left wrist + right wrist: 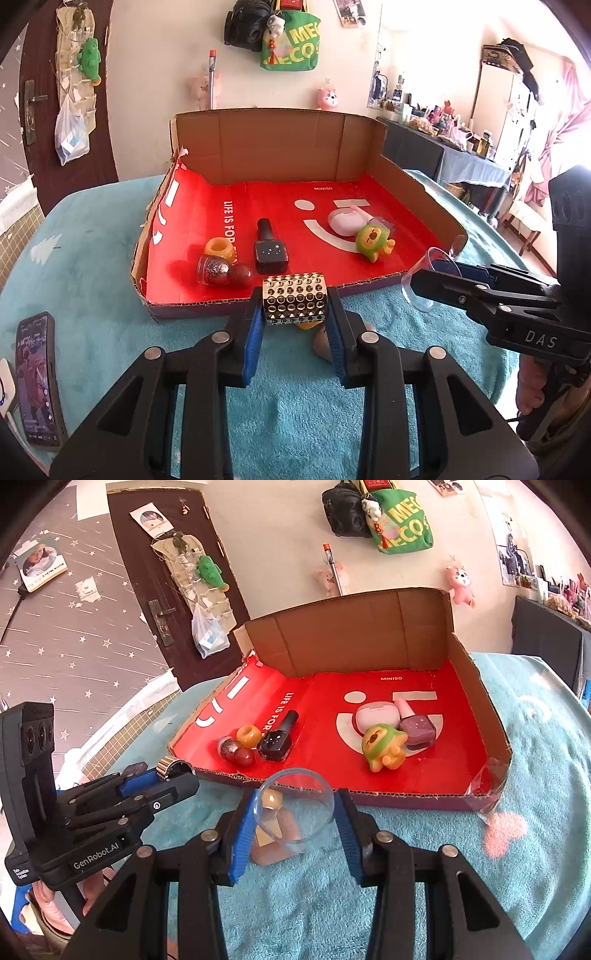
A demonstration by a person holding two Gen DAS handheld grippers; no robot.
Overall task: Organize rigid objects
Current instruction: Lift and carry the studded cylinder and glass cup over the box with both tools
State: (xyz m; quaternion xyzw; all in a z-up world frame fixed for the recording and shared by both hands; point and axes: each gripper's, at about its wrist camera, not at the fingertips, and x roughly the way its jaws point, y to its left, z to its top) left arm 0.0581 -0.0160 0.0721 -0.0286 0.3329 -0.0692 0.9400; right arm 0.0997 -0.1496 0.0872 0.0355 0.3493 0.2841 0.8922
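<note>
The left tongs (295, 314) pinch a shiny studded metal roll (294, 298); the right tongs (295, 825) pinch a clear plastic cup (295, 808), at 6 o'clock of the red-lined cardboard tray (417, 192).

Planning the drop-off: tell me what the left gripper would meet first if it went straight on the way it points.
Probably the cardboard tray's low front wall, just ahead of the left gripper and its studded cylinder; if it clears that, the black bottle. Depth is unclear.

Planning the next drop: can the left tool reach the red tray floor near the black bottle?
Probably yes. The left tool, shut on the studded cylinder, is just before the low front wall; floor beside the black bottle is bare.
</note>
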